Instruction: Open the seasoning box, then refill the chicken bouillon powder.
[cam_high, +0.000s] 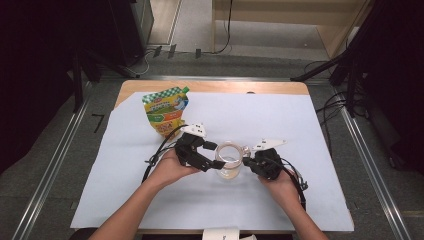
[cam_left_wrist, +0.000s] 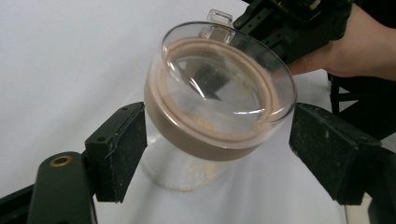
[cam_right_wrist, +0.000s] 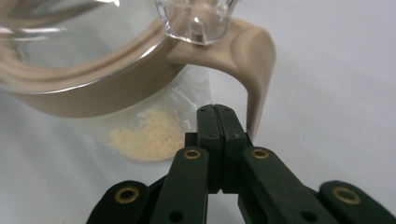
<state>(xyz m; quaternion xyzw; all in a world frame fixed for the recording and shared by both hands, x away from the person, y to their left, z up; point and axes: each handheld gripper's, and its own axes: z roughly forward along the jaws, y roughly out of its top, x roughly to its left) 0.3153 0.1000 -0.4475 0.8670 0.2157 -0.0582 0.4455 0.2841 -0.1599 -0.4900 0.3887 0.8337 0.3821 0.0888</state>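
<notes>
A clear jar (cam_high: 229, 161) with a beige collar and a clear lid stands at the middle of the white sheet (cam_high: 280, 120). A little pale powder (cam_right_wrist: 148, 134) lies at its bottom. My left gripper (cam_high: 218, 164) is open, its two pads on either side of the jar (cam_left_wrist: 201, 140). The right-hand pad (cam_left_wrist: 327, 149) stands clear of the glass, and the left-hand pad (cam_left_wrist: 122, 149) is close against it. My right gripper (cam_right_wrist: 217, 122) is shut with nothing between its jaws. Its tips sit in the gap between the jar wall and the beige handle (cam_right_wrist: 254, 65).
A green and yellow printed pouch (cam_high: 165, 111) stands at the back left of the sheet, behind my left hand. The sheet covers most of a wooden table (cam_high: 210, 86). Cables trail from both grippers toward the front edge.
</notes>
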